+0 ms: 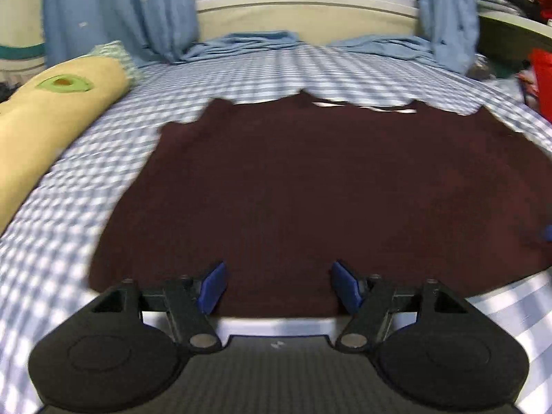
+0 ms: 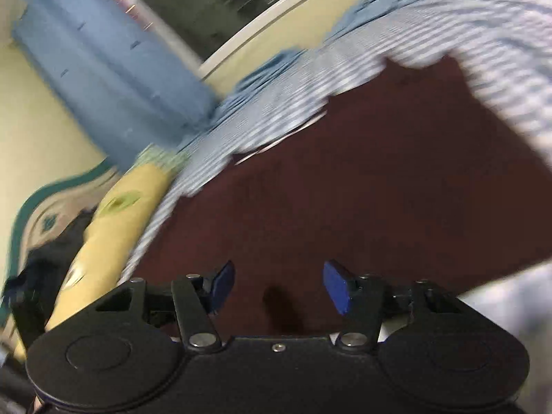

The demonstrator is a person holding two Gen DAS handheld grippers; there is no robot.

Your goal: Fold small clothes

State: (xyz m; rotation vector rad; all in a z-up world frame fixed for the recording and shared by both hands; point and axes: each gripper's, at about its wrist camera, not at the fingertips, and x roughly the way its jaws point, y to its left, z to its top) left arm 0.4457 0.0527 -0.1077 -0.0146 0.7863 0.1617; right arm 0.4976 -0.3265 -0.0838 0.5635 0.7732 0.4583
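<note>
A dark maroon garment (image 1: 310, 189) lies spread flat on a blue-and-white checked bed sheet (image 1: 258, 69). Its near hem runs just in front of my left gripper (image 1: 279, 286), which is open and empty, its blue pads (image 1: 214, 286) hovering over the hem. The right wrist view is tilted and blurred. It shows the same maroon garment (image 2: 362, 189) below my right gripper (image 2: 279, 286), which is open and empty above the cloth.
A long yellow bolster pillow with a green avocado patch (image 1: 51, 120) lies along the left of the bed, also in the right wrist view (image 2: 114, 227). Blue curtains (image 1: 117, 10) hang at the window behind. Crumpled blue cloth (image 1: 248, 43) lies at the bed's far edge. Red items (image 1: 541, 79) sit at far right.
</note>
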